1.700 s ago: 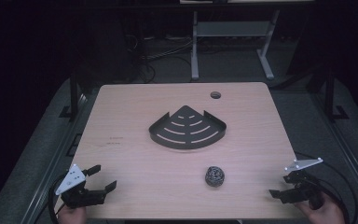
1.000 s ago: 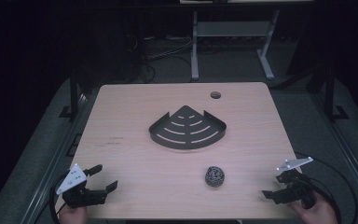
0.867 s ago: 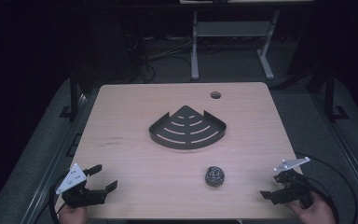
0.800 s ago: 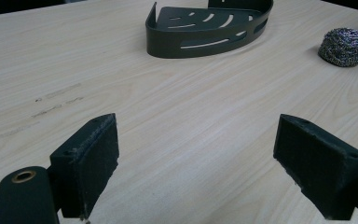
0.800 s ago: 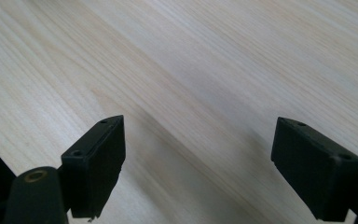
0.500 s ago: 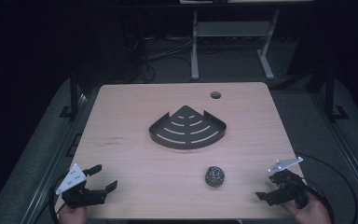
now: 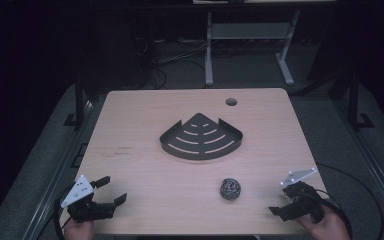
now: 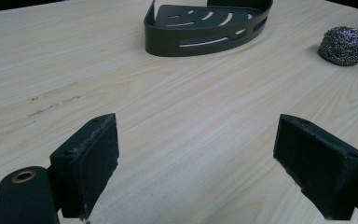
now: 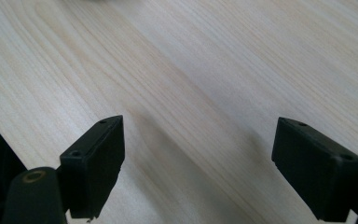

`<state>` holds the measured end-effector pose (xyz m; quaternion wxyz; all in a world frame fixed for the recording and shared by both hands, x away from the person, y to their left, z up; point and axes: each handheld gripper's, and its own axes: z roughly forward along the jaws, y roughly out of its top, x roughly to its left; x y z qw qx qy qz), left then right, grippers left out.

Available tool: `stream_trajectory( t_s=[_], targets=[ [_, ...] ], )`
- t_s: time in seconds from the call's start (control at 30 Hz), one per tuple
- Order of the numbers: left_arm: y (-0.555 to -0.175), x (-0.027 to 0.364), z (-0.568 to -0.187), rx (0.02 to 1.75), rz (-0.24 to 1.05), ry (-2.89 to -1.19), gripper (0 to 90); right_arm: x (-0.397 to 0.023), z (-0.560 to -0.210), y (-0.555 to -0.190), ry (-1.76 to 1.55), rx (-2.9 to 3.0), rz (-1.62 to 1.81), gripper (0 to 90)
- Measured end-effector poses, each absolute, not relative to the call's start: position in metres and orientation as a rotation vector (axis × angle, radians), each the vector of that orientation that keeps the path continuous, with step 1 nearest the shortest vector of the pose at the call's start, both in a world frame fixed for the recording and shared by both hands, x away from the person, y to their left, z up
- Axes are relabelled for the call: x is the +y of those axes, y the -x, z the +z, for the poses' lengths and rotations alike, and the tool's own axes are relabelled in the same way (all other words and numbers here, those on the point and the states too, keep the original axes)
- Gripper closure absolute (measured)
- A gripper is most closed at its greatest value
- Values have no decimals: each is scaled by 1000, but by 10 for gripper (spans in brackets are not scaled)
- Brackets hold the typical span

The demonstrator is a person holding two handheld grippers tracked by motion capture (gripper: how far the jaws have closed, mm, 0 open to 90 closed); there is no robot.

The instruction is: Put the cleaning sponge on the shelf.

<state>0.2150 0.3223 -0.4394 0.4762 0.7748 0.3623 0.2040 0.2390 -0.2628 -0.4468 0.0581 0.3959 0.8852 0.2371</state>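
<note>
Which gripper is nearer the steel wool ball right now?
Right. The right gripper sits just beside the steel wool ball; the left gripper is far across the table's near edge.

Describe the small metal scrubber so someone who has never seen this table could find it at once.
Start at the light wooden table and find the dark fan-shaped slotted tray at its middle. Nearer the person, a little right of that tray, sits the steel wool scrubber, apart from it and left of the right hand-held gripper. It is the lone small, round, shiny grey tangle.

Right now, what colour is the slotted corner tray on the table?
Dark grey, nearly black; the corner tray shows best in the left gripper view.
</note>
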Motion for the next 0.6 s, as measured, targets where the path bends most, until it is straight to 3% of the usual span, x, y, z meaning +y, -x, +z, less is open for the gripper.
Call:
stream_trajectory(
  t_s=[0.6],
  targets=[
    [-214,324,-438,892,500,-1877,133,-240,-446,-242,-1117,2751,700,166]
  ],
)
